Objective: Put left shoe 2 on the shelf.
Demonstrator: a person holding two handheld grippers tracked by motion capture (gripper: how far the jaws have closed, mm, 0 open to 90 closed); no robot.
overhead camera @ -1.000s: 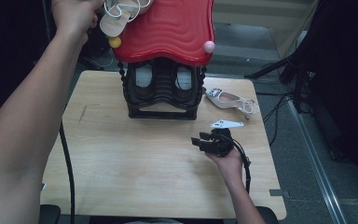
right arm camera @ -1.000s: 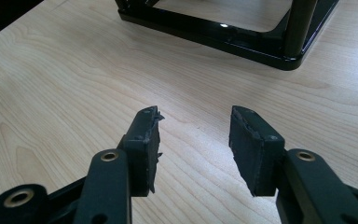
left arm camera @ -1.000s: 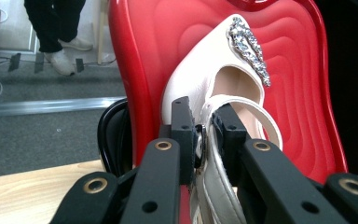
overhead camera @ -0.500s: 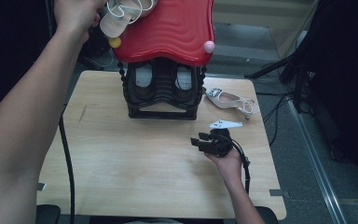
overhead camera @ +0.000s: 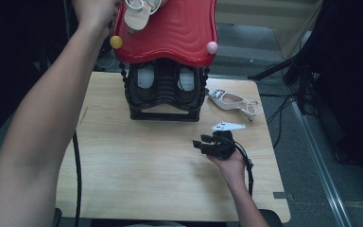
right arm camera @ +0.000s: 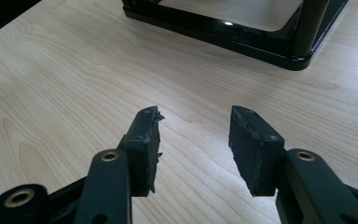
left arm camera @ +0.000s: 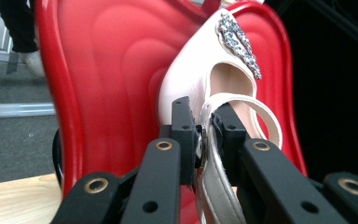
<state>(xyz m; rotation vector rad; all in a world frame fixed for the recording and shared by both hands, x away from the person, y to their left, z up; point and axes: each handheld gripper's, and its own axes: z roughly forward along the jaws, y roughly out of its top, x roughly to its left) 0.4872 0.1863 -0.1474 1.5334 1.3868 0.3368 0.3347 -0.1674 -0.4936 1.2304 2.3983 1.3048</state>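
Observation:
A white slingback shoe (left arm camera: pixel 200 74) with a jewelled toe lies on the red wavy top shelf (left arm camera: pixel 107 84) of a shoe rack. My left gripper (left arm camera: pixel 204 126) is shut on its rear strap edge, pads pressing from both sides. From the high view the same shoe (overhead camera: pixel 139 13) rests at the top left of the red shelf (overhead camera: pixel 179 33), beside the person's left hand (overhead camera: pixel 94 10). My right gripper (overhead camera: pixel 203 143) hovers low over the wooden table (overhead camera: pixel 123 170), right of centre. Its jaws stand open with nothing between them (right arm camera: pixel 195 126).
The black rack frame (overhead camera: pixel 163 113) stands at the table's back and holds a pair of shoes (overhead camera: pixel 146 78) on its lower level. A matching white shoe (overhead camera: pixel 234 101) lies on the table right of the rack. The rack's base bar (right arm camera: pixel 242 32) is ahead of my right gripper.
The left hand and the shoe it holds have shifted a little to the right over the red shelf. The right gripper has stayed put.

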